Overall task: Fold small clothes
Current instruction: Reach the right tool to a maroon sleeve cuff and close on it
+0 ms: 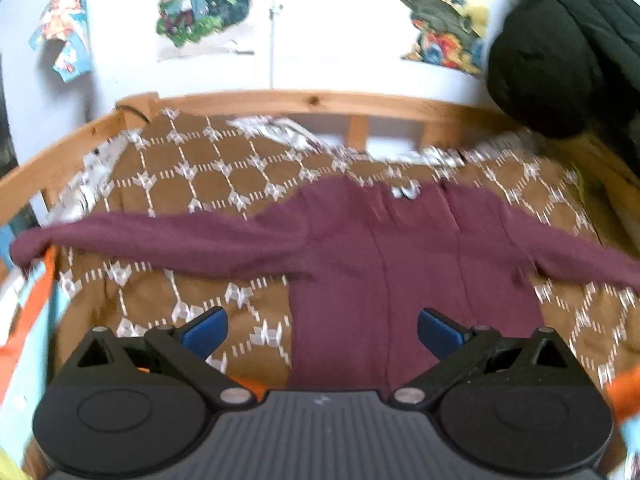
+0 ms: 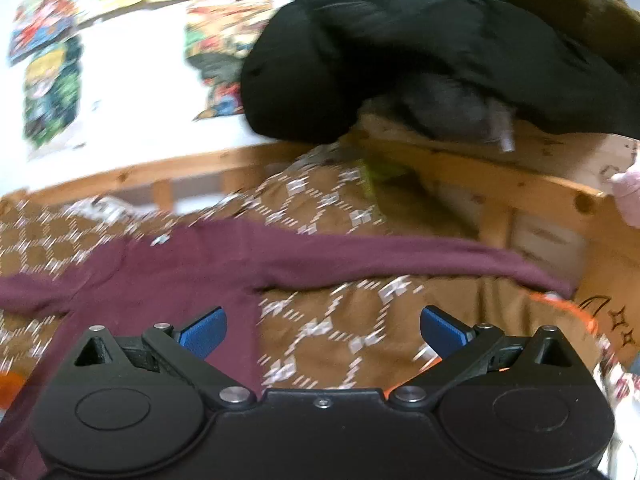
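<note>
The left claw (image 1: 322,330) stands wide, its blue pads (image 1: 206,330) far apart and holding nothing; it hovers over the lower left edge of the shirt (image 1: 400,264), with one pad above the bedspread (image 1: 208,184) and the other above maroon cloth. The right claw (image 2: 323,330) is spread just as wide and is also empty, its left pad (image 2: 204,330) above the shirt's (image 2: 168,280) right side, its right pad above bare bedspread (image 2: 340,320). Whether either claw touches the fabric cannot be told. The shirt lies flat on the bed, collar toward the wooden rail (image 1: 304,100), both sleeves stretched out sideways. A black jacket (image 2: 420,44) hangs over the bed's right corner.
</note>
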The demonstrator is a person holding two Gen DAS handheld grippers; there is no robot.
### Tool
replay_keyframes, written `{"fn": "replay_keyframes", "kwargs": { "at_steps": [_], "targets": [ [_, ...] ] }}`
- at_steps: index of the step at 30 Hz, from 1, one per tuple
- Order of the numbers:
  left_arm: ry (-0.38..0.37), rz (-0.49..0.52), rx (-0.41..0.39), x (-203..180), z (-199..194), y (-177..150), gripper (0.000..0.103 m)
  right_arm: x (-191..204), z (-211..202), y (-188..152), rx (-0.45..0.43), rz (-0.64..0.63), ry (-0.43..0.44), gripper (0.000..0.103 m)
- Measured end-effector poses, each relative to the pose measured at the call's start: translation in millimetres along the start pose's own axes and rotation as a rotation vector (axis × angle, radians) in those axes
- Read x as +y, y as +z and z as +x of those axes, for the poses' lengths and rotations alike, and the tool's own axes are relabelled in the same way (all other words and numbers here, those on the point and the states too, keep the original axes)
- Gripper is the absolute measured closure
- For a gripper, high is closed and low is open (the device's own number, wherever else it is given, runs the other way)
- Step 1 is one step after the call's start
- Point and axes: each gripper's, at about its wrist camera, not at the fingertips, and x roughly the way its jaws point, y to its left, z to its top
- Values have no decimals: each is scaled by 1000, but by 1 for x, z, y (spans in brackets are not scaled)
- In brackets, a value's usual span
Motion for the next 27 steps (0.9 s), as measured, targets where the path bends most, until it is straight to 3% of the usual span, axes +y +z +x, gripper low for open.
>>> {"fn": "replay_keyframes", "kwargs": {
  "at_steps": [4, 6, 10, 12, 17, 21, 25, 27],
  "targets": [
    [87, 88, -2, -18, 16, 35, 0, -39, 19, 18, -53, 103, -108, 0],
    [97, 123, 11, -30, 28, 44, 0, -59, 29, 23, -61, 179, -146, 0],
    [24, 142, 93, -51, 55, 39, 0, -96, 47, 23, -71, 287, -295, 1],
    [-17, 138, 138, -58, 72, 30, 0, -109, 56, 22, -53, 303, -350, 8],
    [-63, 143, 202, -66, 106, 5, 0, -139, 84, 21, 29, 410, -379, 18],
    [-72, 99, 247, -67, 127, -5, 0, -153, 105, 20, 105, 546, -383, 19],
    [-82, 62, 282, -58, 135, -7, 0, -159, 121, 20, 122, 650, -435, 21],
    [-79, 63, 280, -55, 134, -7, 0, -164, 129, 19, 122, 704, -471, 32]
  ]
}}
